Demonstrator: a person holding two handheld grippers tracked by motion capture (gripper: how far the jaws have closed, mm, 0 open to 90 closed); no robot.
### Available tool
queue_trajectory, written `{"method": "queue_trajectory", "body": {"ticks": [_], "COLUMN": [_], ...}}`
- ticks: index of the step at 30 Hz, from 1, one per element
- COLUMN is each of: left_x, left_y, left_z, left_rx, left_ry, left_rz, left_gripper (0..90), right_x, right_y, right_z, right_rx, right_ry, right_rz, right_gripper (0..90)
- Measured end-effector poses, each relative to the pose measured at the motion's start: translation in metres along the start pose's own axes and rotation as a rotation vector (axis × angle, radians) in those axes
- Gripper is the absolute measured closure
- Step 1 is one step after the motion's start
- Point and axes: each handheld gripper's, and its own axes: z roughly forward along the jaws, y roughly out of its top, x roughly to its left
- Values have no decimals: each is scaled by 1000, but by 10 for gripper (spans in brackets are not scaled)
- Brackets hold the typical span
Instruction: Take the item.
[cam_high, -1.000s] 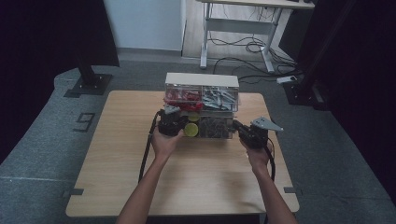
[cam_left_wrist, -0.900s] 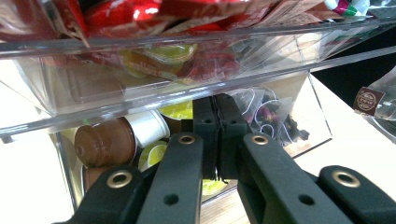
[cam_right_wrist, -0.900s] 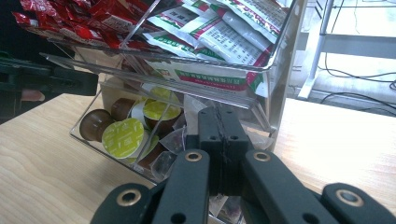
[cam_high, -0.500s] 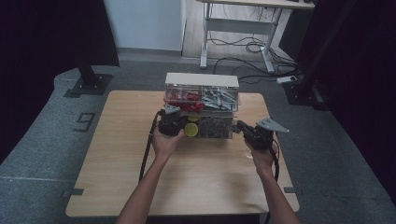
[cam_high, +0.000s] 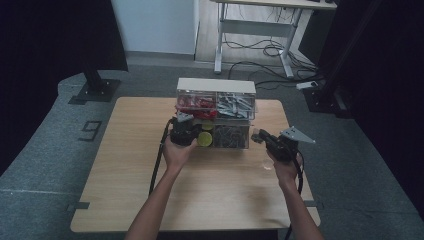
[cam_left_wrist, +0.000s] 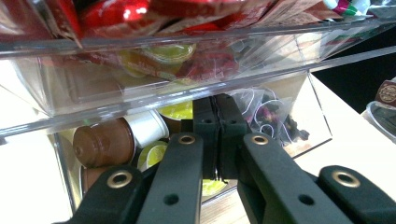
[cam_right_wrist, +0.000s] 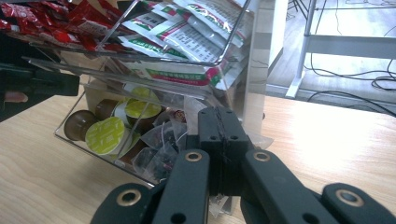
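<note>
While both tools, left (cam_high: 186, 131) and right (cam_high: 269, 141), are pressed together, the clear organizer (cam_high: 216, 111) stands between them.

right tool (cam_high: 258, 136) shifted slightly right, lower

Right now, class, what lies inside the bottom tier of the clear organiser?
In the bottom tier lie coffee capsules with green or brown lids, and beside them clear tea sachets. The upper tray hides whatever sits farther back.
</note>
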Motion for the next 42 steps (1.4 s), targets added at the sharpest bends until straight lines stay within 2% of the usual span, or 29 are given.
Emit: {"method": "queue_trajectory", "body": {"ticks": [21,42], "left_x": [-1,-1], "left_y": [0,-1], "left_z": [0,1], "left_rx": [1,6], "left_ry": [0,4], "left_rz": [2,10], "left_gripper": [891,889], "right_x": [-14,-30], "right_y": [-1,-16], "right_z": [-11,-27], "right_rx": [-10,-14], "right_ry": [-25,-53], "right_rz": [17,51], "right_gripper": [893,893]}}
